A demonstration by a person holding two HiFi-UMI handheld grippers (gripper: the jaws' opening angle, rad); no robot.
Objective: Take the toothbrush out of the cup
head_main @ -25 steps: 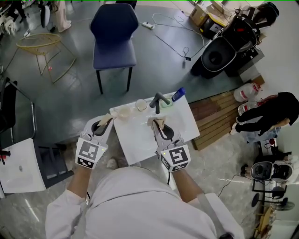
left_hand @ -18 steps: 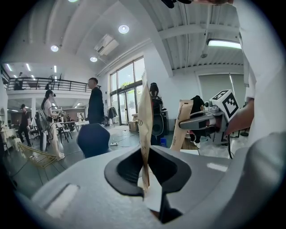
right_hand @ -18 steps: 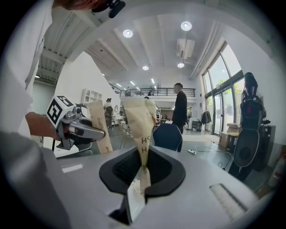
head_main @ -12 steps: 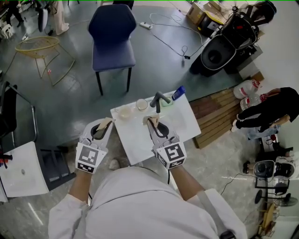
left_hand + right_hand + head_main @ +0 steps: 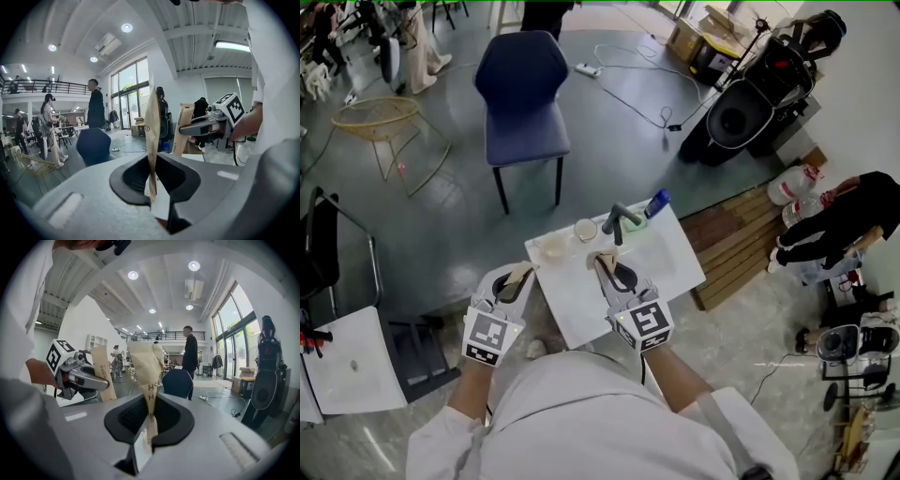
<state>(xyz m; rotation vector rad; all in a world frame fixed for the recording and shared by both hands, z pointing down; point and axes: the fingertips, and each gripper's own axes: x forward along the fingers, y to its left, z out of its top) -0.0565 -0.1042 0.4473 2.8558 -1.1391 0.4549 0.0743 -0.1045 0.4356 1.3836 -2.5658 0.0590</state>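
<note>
Grey floor, and a small white table (image 5: 581, 305) in front of you. Your left gripper (image 5: 523, 269) and right gripper (image 5: 602, 258) each hold their flat tan pads pressed together with nothing between them, as both gripper views show plainly. Past the right tips, at the table's far edge, the dark grey toothbrush (image 5: 619, 214) leans in the green cup (image 5: 636, 224), which the head view shows. A blue padded chair (image 5: 525, 94) stands beyond.
</note>
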